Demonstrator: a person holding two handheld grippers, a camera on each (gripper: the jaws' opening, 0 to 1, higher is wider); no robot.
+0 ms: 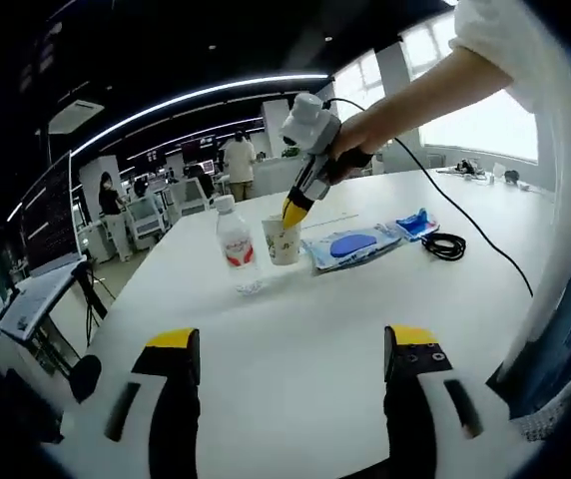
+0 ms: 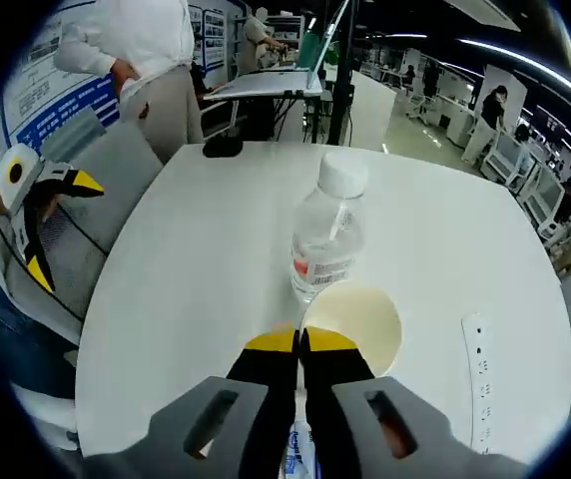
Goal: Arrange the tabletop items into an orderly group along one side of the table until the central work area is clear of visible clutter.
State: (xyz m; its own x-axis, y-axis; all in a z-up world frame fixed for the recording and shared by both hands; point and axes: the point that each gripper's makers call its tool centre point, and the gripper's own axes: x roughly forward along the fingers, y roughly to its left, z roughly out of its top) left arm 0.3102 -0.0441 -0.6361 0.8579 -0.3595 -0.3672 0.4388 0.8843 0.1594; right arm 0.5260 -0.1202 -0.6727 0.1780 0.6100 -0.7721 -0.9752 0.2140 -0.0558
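In the left gripper view, the left gripper (image 1: 293, 344) hovers over bare white table (image 1: 295, 299) with its 2 jaws wide apart and nothing between them. Far ahead, the right gripper (image 1: 295, 212) comes down from the person's hand (image 1: 360, 140) with its yellow tips at the near rim of a paper cup (image 1: 284, 241). A water bottle (image 1: 234, 234) stands just left of the cup, a blue packet (image 1: 360, 242) lies just right of it, and a coiled black cable (image 1: 445, 245) sits further right.

In the right gripper view, the right gripper (image 2: 299, 342) has its jaws pressed together at the cup (image 2: 357, 321) rim; whether they pinch the rim wall I cannot tell. The bottle (image 2: 327, 239) stands touching or just beyond the cup. The left gripper (image 2: 61, 225) hangs open at the left, off the table edge.

The step in hand looks like taking the cup. The next move calls for a firm rim pinch, then a level carry toward 1 side, avoiding the bottle
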